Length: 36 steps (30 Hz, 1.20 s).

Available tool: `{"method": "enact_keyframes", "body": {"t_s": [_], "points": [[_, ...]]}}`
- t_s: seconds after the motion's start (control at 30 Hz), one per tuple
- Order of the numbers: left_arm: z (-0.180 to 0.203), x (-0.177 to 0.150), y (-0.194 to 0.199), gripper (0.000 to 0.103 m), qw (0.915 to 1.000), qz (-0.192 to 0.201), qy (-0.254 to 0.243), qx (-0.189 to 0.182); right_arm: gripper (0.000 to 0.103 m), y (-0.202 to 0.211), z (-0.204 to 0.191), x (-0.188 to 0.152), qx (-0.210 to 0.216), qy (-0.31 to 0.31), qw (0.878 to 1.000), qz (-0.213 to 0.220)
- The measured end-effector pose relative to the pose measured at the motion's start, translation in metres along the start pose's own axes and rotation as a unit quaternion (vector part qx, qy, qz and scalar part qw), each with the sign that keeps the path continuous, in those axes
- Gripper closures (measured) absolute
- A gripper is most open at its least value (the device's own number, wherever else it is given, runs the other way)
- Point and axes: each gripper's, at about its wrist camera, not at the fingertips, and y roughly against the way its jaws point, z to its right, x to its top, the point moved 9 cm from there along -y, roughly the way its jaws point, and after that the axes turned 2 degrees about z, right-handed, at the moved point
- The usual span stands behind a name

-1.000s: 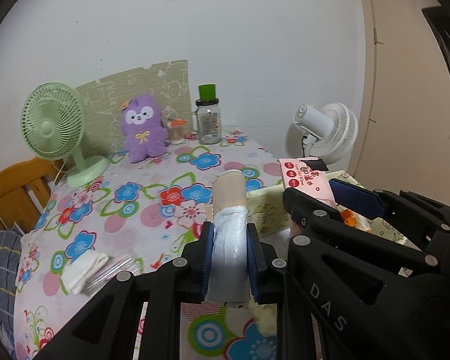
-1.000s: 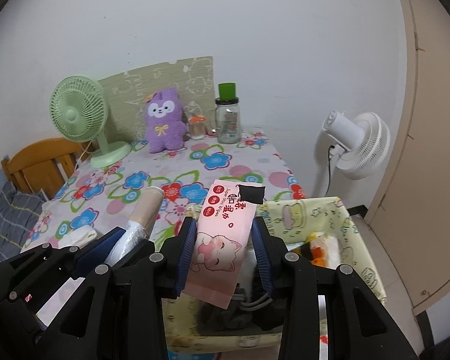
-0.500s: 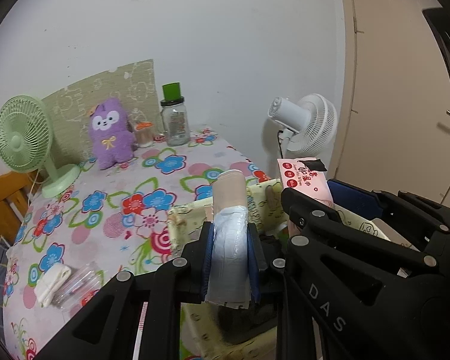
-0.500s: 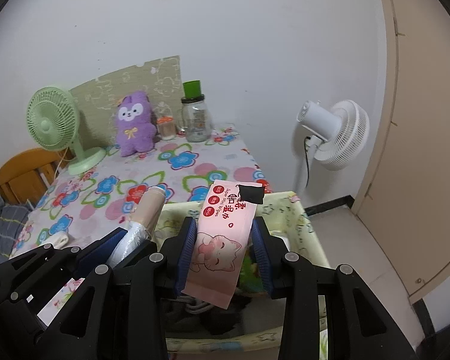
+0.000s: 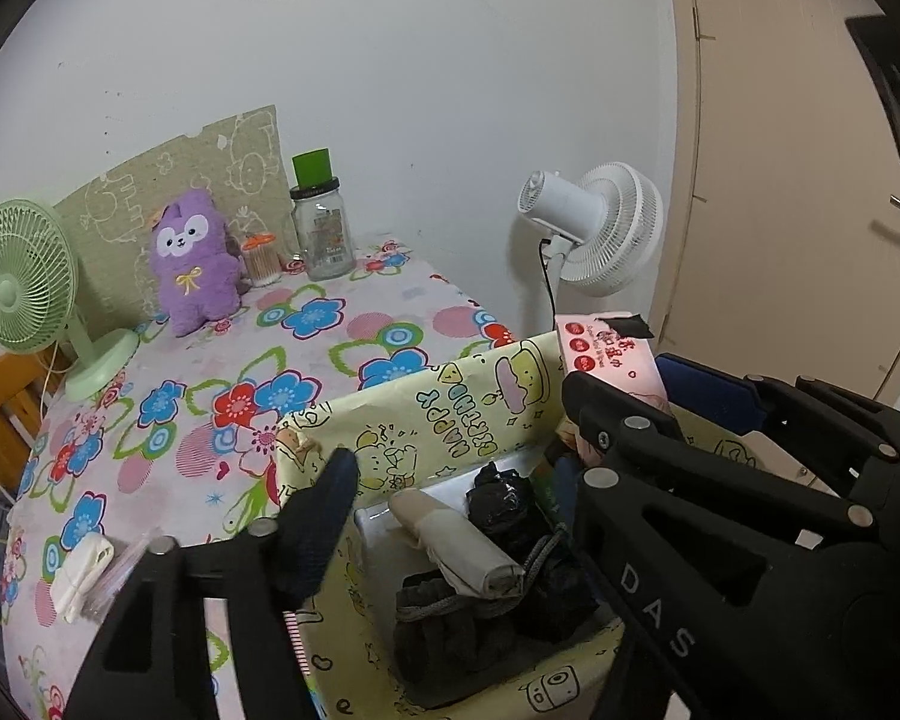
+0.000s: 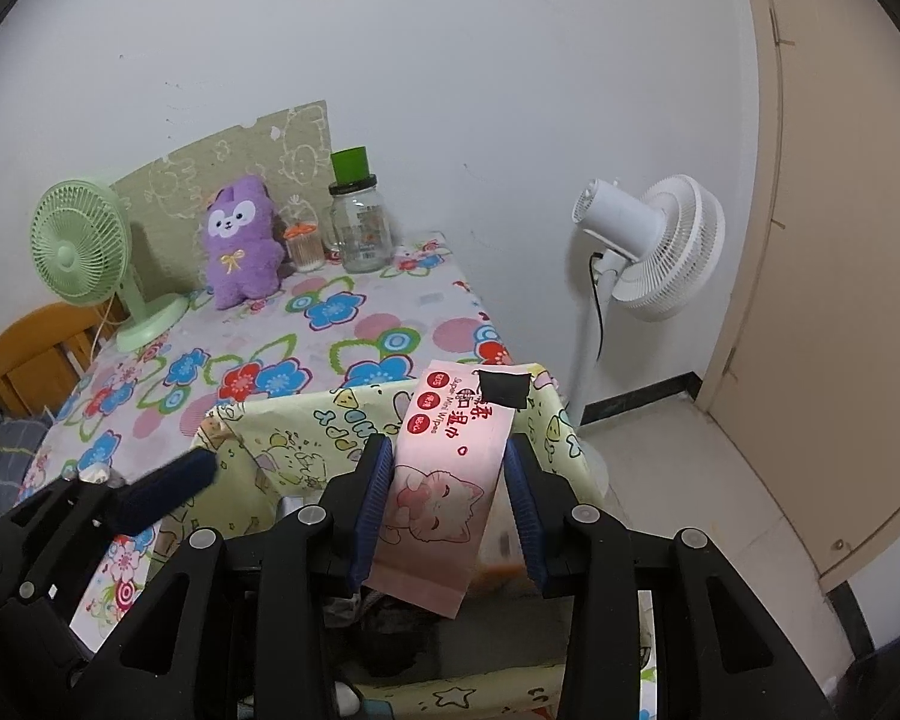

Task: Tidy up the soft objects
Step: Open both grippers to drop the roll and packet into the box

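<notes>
Beige roll point(image 5: 459, 546) in bin point(image 5: 426, 414), left view only

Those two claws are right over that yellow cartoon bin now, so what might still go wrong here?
Two things. The right gripper holds the pink wipes pack above the yellow fabric bin near its right wall; released off-centre, it might catch the rim or tip out. The left gripper has just been opening, and the beige roll lies loose on the dark bundles; a fingertip dipping lower might snag the soft wall.
</notes>
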Motion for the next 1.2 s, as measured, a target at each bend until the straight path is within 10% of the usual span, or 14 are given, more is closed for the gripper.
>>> {"method": "enact_keyframes", "body": {"t_s": [1.2], "points": [[-0.137,-0.033,0.061,0.015,0.9952,0.03,0.067,0.064,0.018,0.02,-0.135,-0.003,0.037,0.036,0.998,0.025]]}}
